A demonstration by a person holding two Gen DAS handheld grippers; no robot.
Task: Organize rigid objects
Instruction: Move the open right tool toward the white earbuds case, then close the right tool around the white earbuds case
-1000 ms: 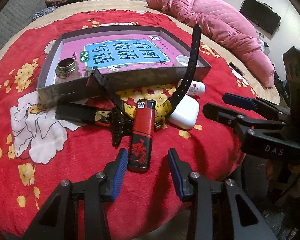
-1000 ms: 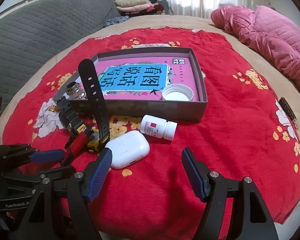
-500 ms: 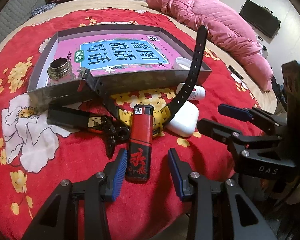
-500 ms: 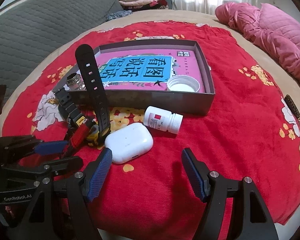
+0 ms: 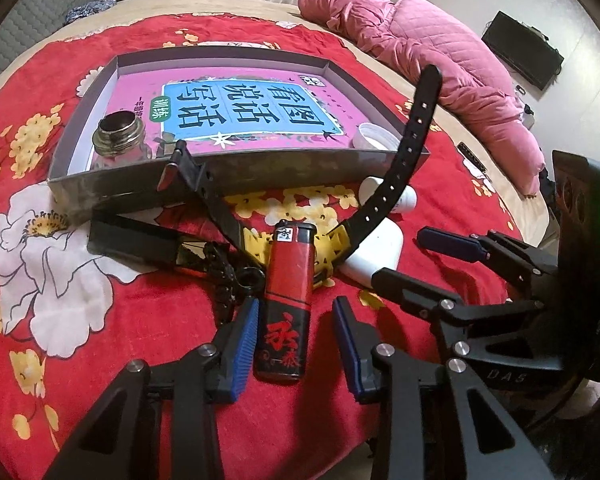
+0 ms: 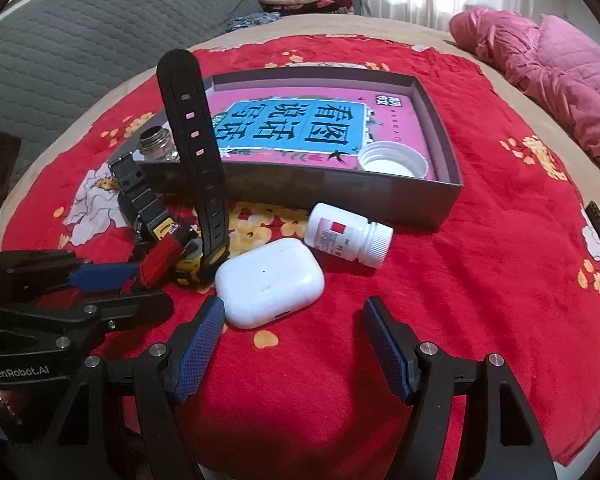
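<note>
A red and black lighter (image 5: 287,304) lies on the red cloth, its near end between the open jaws of my left gripper (image 5: 296,344), not clamped. A black and yellow watch (image 5: 340,240) lies behind it with one strap standing up (image 6: 194,148). A white earbud case (image 6: 270,282) lies just ahead of my open right gripper (image 6: 294,340), near its left finger. A white pill bottle (image 6: 348,236) lies on its side behind the case. A grey box (image 6: 340,196) holds a pink book, a glass jar (image 5: 118,140) and a white lid (image 6: 392,160).
A black flat case and a black keyring (image 5: 148,240) lie left of the lighter. A pink quilt (image 5: 440,64) lies at the far right on the bed. A grey sofa back (image 6: 80,32) stands at the left. The bed edge is close below both grippers.
My left gripper has moved forward so the lighter's near end now sits between its jaws. My right gripper has moved closer to the earbud case.
</note>
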